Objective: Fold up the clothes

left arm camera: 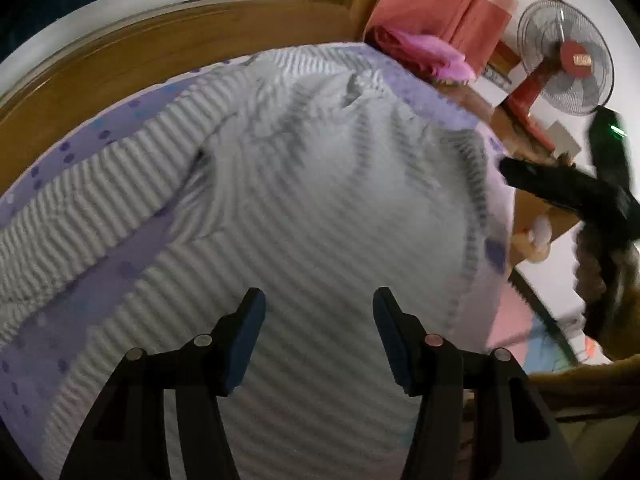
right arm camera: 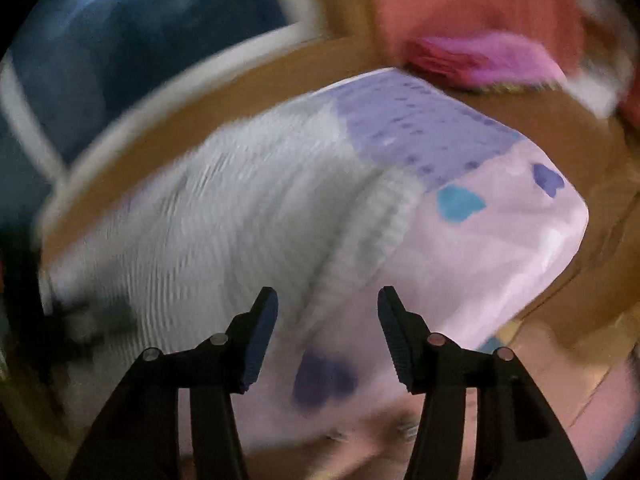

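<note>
A white ribbed knit sweater (left arm camera: 304,184) lies spread on a lilac bedsheet (left arm camera: 132,120) with purple spots. One sleeve (left arm camera: 72,216) stretches to the left. My left gripper (left arm camera: 319,336) is open and empty, hovering over the sweater's lower body. My right gripper (right arm camera: 327,332) is open and empty, above the sweater's edge (right arm camera: 224,224) and the pink sheet (right arm camera: 480,256); it also shows in the left wrist view (left arm camera: 568,192) at the bed's right side. The right wrist view is blurred by motion.
A wooden bed frame (left arm camera: 160,52) runs along the far side under a window (right arm camera: 140,40). Pink folded cloth (left arm camera: 420,52) lies at the far corner. A red standing fan (left arm camera: 564,60) stands at the right. Pink floor (left arm camera: 516,316) lies beside the bed.
</note>
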The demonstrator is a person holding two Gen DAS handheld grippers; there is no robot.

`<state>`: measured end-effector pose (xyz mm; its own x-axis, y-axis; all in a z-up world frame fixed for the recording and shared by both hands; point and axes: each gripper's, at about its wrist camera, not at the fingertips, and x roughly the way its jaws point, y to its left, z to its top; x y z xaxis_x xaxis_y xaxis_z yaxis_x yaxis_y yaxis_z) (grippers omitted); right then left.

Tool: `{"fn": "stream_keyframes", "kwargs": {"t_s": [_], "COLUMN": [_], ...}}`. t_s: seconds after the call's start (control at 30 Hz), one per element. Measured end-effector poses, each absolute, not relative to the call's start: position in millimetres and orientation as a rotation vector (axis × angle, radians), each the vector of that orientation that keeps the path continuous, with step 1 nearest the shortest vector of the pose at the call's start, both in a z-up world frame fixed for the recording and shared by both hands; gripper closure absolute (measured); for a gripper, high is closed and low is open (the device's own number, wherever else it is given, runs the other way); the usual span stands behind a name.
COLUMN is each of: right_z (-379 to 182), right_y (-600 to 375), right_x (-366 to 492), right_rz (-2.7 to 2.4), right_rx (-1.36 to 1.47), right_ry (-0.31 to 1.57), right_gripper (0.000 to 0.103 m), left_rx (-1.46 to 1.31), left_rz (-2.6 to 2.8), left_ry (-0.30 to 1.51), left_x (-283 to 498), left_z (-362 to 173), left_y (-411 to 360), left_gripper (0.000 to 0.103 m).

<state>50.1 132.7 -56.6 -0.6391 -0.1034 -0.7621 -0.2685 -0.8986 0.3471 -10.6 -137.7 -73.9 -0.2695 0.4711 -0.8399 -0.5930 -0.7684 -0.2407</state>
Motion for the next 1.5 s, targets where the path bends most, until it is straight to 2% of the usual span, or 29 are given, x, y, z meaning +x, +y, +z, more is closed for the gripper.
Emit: {"fn": "stream_keyframes", "kwargs": {"t_s": [0.07, 0.13, 0.27, 0.3, 0.33, 0.37, 0.4, 0.53, 0.63, 0.93, 1.03, 1.17, 1.37, 1.43, 1.5], "right_z": [-63, -69, -82, -86, -86, -85, -85, -79, -77, -91, -89, -69, -22, -18, -20], "right_y": [166, 181, 185, 184, 184, 185, 190, 216, 215, 193, 197, 197, 133, 97, 61], "right_x": [30, 15, -6, -11, -14, -16, -18, -8, -2, -7, -4, 9, 23, 23, 21], "right_rz": [2.619, 2.591, 2.59, 2.593, 2.605, 2.619, 2.62, 2.622, 2.67, 2.803, 2.817, 2.805, 2.889, 2.912, 2.947], "right_rx": [-1.296, -1.333, -1.435, -1.456, -1.463, -1.469, -1.476, -1.495, -1.539, -1.572, -1.586, -1.472, -1.224, -1.187, -1.217], "right_ry": [0.888, 0.995, 1.007, 0.991, 0.957, 0.897, 0.856, 0.927, 0.827, 0.374, 0.4, 0.403, 0.147, 0.13, 0.192], "right_gripper": [0.049, 0.049, 0.049, 0.052, 0.06, 0.095, 0.097, 0.097, 0.097, 0.094, 0.084, 0.06, 0.054, 0.051, 0.049], "left_rx": [-1.307, -1.318, -1.379, -1.392, -1.409, -1.422, -1.429, -1.459, -1.479, -1.527, -1.545, -1.554, -1.545, -1.549, -1.545], "left_rz": [2.088, 2.09, 2.122, 2.129, 2.141, 2.152, 2.16, 2.194, 2.224, 2.321, 2.36, 2.442, 2.536, 2.551, 2.573], "left_ry": [0.142, 0.128, 0.125, 0.114, 0.095, 0.081, 0.072, 0.063, 0.074, 0.08, 0.082, 0.047, -0.075, -0.105, -0.168], "left_x": [-5, -1, 4, 2, 3, 4, 6, 14, 19, 32, 36, 42, 47, 49, 51], "left_z": [-71, -72, -77, -78, -79, -79, -79, -78, -79, -74, -70, -63, -55, -54, -52], "left_y": [-125, -110, -88, -83, -79, -77, -75, -63, -58, -78, -88, -121, -205, -232, -253], "left_gripper": [0.046, 0.046, 0.046, 0.046, 0.046, 0.046, 0.046, 0.046, 0.046, 0.046, 0.046, 0.046, 0.046, 0.046, 0.046]}}
